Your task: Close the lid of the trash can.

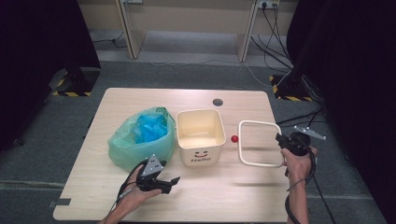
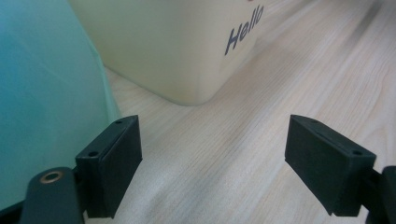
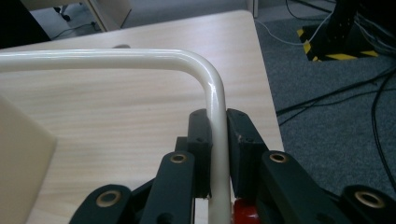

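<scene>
The right gripper has its jaws clamped on the cream square frame, pinching its right-hand edge and holding it above the table near the right edge. A small red ball sits between the frame and the cream Hello bin. The left gripper rests low before the bin, jaws wide apart with bare wood between them, the green bag just beside its left jaw. The front of the table lies open.
</scene>
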`<action>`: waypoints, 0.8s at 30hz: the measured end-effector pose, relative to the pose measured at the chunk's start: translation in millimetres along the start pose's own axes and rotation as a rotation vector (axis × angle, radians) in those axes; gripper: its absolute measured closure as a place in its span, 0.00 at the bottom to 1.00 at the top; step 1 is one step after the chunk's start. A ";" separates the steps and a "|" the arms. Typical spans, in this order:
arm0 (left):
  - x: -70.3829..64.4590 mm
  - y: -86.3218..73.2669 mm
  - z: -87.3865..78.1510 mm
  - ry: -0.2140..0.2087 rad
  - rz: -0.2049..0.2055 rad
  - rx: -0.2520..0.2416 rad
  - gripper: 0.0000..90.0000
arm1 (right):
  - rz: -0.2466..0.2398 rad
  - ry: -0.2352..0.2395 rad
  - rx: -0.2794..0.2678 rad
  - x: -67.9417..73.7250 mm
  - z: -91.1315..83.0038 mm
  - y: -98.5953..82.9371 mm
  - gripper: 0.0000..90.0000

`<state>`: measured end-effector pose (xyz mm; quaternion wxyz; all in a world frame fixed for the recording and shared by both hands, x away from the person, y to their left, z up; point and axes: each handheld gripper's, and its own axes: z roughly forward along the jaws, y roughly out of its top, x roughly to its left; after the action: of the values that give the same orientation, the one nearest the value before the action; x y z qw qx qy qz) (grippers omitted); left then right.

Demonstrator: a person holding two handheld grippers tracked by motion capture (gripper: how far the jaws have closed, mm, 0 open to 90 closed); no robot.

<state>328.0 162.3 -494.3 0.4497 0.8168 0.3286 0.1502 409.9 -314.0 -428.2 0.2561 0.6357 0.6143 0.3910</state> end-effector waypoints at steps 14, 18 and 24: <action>3.8 17.7 -9.5 0.026 -0.010 -0.068 0.20 | -0.032 0.089 -0.031 37.0 -10.3 46.1 0.90; 3.8 26.6 -12.9 0.029 -0.015 -0.094 0.20 | -0.052 0.127 -0.032 57.1 -7.2 56.2 0.90; 1.1 41.5 -15.9 0.030 -0.005 -0.132 0.20 | -0.078 0.176 -0.007 92.9 4.1 67.0 0.89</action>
<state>336.9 157.4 -451.0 0.4982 0.7822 0.3265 0.1826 446.5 -229.9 -359.5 0.2182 0.5739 0.6573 0.4371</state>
